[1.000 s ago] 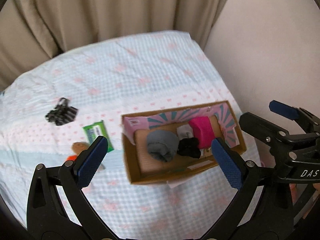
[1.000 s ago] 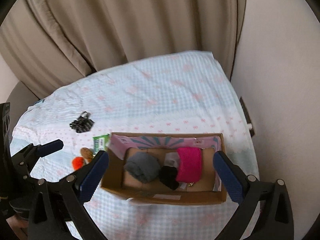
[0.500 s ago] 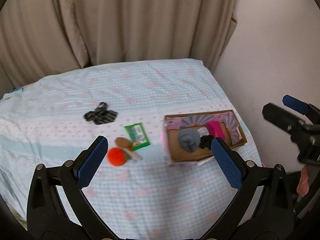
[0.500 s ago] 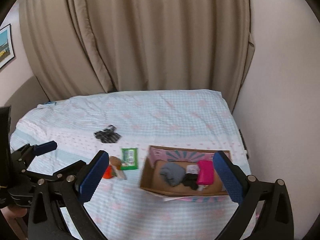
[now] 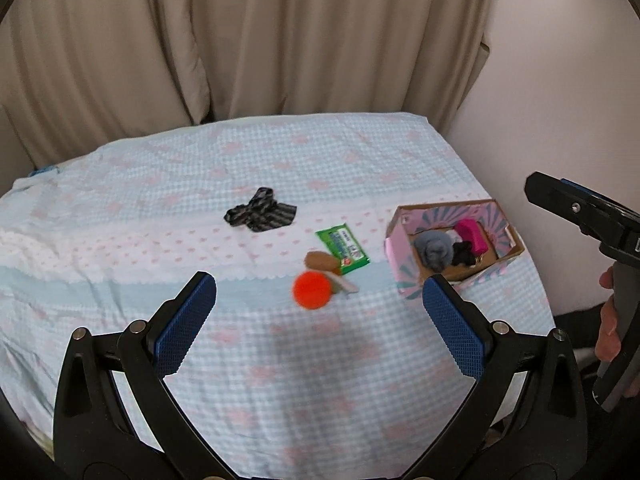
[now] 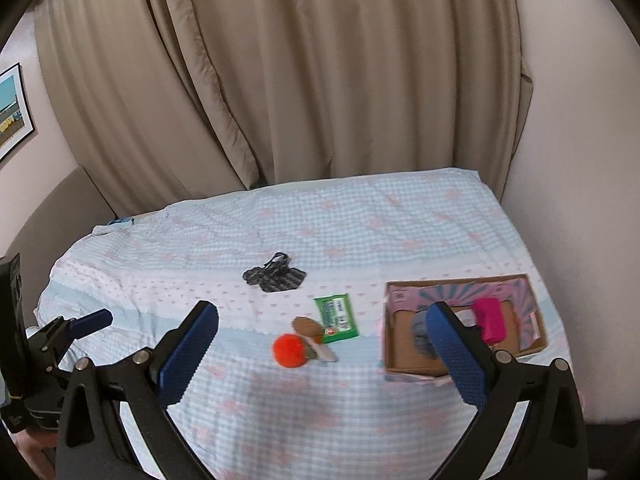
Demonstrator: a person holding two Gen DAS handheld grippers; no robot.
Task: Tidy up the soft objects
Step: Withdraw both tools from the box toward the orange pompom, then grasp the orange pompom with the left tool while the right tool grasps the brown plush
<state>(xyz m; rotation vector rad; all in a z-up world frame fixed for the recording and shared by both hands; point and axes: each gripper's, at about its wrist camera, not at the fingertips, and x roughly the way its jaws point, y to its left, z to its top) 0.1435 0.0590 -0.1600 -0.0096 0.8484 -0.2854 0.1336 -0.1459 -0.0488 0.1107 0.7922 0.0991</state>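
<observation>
A cardboard box [image 5: 510, 254] [image 6: 536, 340] with pink lining sits at the bed's right edge. It holds a grey roll [image 5: 434, 248], a black bundle [image 5: 464, 254] and a pink roll [image 5: 474, 234] [image 6: 490, 318]. A dark striped cloth [image 5: 260, 216] [image 6: 276, 276] lies mid-bed. An orange ball [image 5: 312, 290] [image 6: 290, 350], a brown object [image 5: 320, 261] and a green packet [image 5: 342, 246] [image 6: 336, 318] lie between them. My left gripper [image 5: 320, 320] and right gripper [image 6: 322, 344] are open, empty and held high above the bed's near side.
The bed [image 5: 200, 160] has a blue and pink checked cover. Beige curtains [image 5: 280, 40] hang behind it and a wall [image 5: 560, 80] stands close on the right. A framed picture [image 6: 12, 112] hangs on the left wall.
Both grippers have pulled up and back from just above the box. The whole bed and the loose items left of the box have come into view.
</observation>
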